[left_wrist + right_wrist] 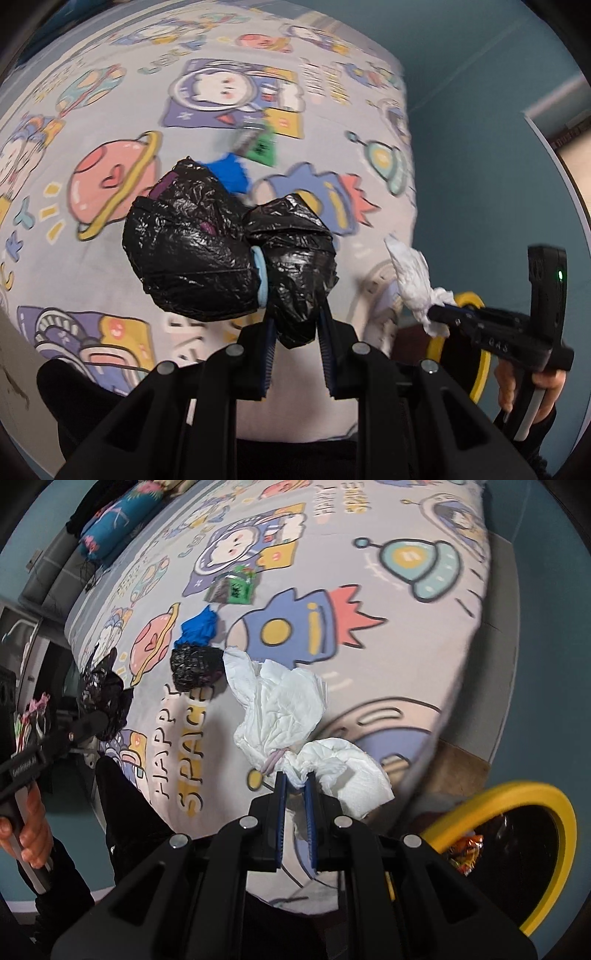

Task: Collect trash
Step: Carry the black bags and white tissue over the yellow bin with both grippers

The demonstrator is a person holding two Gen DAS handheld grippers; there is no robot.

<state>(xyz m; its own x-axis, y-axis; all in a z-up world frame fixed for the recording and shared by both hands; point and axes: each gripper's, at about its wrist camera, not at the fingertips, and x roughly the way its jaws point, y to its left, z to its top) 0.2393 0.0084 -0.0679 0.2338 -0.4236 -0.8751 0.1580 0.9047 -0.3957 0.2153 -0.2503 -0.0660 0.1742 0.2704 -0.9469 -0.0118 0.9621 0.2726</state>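
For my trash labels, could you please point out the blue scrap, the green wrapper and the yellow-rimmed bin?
blue scrap (pixel 197 629): right wrist view, its middle.
green wrapper (pixel 236 587): right wrist view, printed face.
yellow-rimmed bin (pixel 517 792): right wrist view, top rim.

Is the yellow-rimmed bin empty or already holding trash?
Holding trash: an orange wrapper lies inside the yellow-rimmed bin.

Grey cartoon-printed bedsheet (pixel 424 657) with pink planets, blue rockets, teal saucers. Crinkled glossy black plastic bundle (pixel 207 240); crumpled white tissue wad (pixel 284 705); yellow-rimmed black bin (pixel 532 790); blue scrap (pixel 197 627); green wrapper (pixel 234 587).
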